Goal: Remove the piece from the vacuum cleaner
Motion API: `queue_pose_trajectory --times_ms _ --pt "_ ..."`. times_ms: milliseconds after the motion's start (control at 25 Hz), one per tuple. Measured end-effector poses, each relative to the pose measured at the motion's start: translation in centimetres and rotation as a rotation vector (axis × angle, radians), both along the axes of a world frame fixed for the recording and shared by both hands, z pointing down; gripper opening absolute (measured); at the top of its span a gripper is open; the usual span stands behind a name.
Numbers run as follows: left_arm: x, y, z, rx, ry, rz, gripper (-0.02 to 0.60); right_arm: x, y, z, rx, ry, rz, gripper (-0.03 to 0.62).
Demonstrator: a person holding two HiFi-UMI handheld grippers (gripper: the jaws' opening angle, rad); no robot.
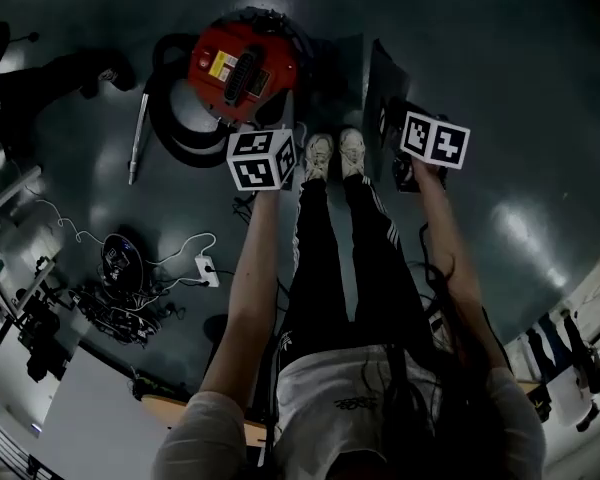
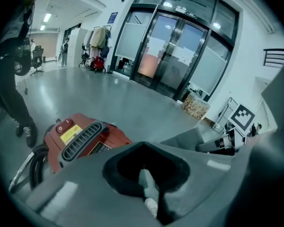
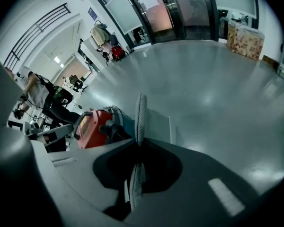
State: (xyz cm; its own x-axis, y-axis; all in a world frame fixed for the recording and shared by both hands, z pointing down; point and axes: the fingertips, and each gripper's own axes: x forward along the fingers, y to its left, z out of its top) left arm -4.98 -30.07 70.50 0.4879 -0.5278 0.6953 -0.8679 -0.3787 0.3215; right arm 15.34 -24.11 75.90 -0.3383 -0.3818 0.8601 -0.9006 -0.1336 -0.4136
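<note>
A red canister vacuum cleaner [image 1: 242,73] sits on the dark floor ahead of the person's shoes, with a black hose [image 1: 170,133] coiled around it. A metal wand [image 1: 135,138] lies to its left. The vacuum cleaner [image 2: 78,138] lies low and left in the left gripper view; the right gripper view has the vacuum cleaner [image 3: 94,126] at left. My left gripper [image 2: 146,178] is shut on nothing, its marker cube [image 1: 262,160] just short of the vacuum. My right gripper [image 3: 141,103] is shut and empty too, its cube [image 1: 435,140] off to the right.
A grey flat board [image 1: 380,88] lies right of the vacuum. Cables, a white power strip [image 1: 208,268] and a round device [image 1: 125,258] are scattered at left. Another person [image 2: 9,79] stands beyond the vacuum. Glass doors [image 2: 175,51] and boxes [image 2: 196,107] stand far off.
</note>
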Motion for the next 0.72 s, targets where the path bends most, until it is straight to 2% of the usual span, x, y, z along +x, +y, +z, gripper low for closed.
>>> queue_pose_trajectory --times_ms 120,240,360,520,720 --pt "0.2 -0.3 -6.0 0.03 0.038 -0.022 0.001 -0.2 -0.3 -5.6 0.026 0.006 0.002 0.037" --pt "-0.4 -1.8 -13.3 0.108 0.087 -0.059 0.001 -0.9 -1.6 -12.1 0.08 0.001 0.0 0.037" --pt "-0.7 -1.6 -20.4 0.185 0.121 -0.052 0.001 -2.2 -2.1 -19.1 0.144 -0.03 0.015 0.037" --pt "0.1 -0.9 -28.1 0.3 0.16 -0.05 0.001 -2.7 -2.6 -27.8 0.277 -0.035 0.01 0.037" --pt "-0.5 -2.6 -36.1 0.503 0.186 -0.078 0.001 -5.9 -4.5 -35.4 0.471 -0.078 -0.01 0.037"
